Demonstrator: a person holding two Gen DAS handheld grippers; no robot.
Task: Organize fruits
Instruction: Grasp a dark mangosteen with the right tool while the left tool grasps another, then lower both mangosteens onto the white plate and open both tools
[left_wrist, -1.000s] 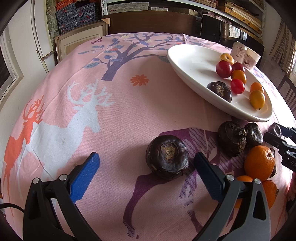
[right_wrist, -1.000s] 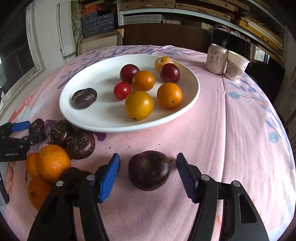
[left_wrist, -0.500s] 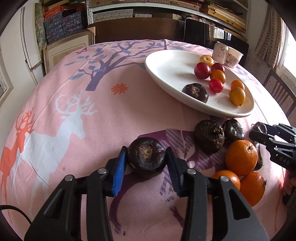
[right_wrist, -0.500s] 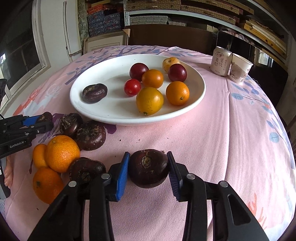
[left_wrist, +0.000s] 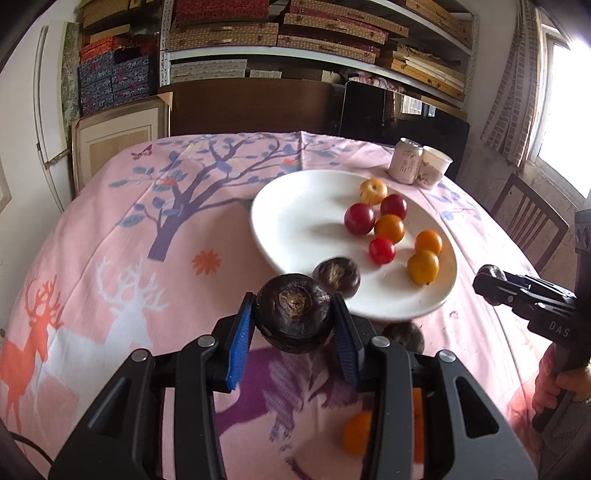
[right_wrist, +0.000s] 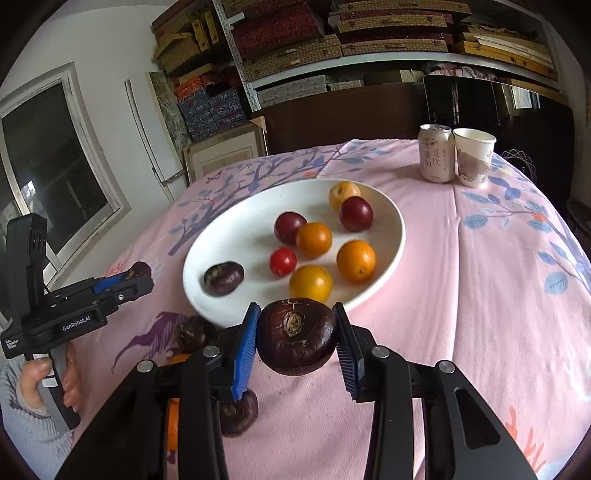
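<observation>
1. Between the blue pads of the left gripper (left_wrist: 293, 319) sits a dark water chestnut (left_wrist: 293, 318). The jaws are squeezed in on its two sides, and it hangs up in the air above the pink tablecloth (left_wrist: 122, 236). Its flat, wide shape lies across the jaws, and its little stem end faces the camera.
2. Just ahead of these jaws and a bit to the right is the near rim of the white plate (left_wrist: 295, 206). One dark chestnut (left_wrist: 337, 277) already lies on the plate there, right past the held one. I think the left one has the shorter way to go, so it only needs a small push forward.
3. Ahead of the right gripper (right_wrist: 295, 338) is the same plate (right_wrist: 229, 236). Its jaws are pressed in on a second dark chestnut (right_wrist: 296, 336), also lifted off the cloth, flat side across and stem end facing back. The plate rim is just past the jaws, with a yellow fruit (right_wrist: 311, 283) close behind it.
4. Below the right jaws and to the left, more chestnuts (right_wrist: 236, 411) and a bit of an orange (right_wrist: 173, 417) wait on the cloth.
5. Half a second ago both chestnuts were gripped but sat low on the cloth. A second ago both sets of jaws were wide open around them. Now both are raised and closer to the plate.
</observation>
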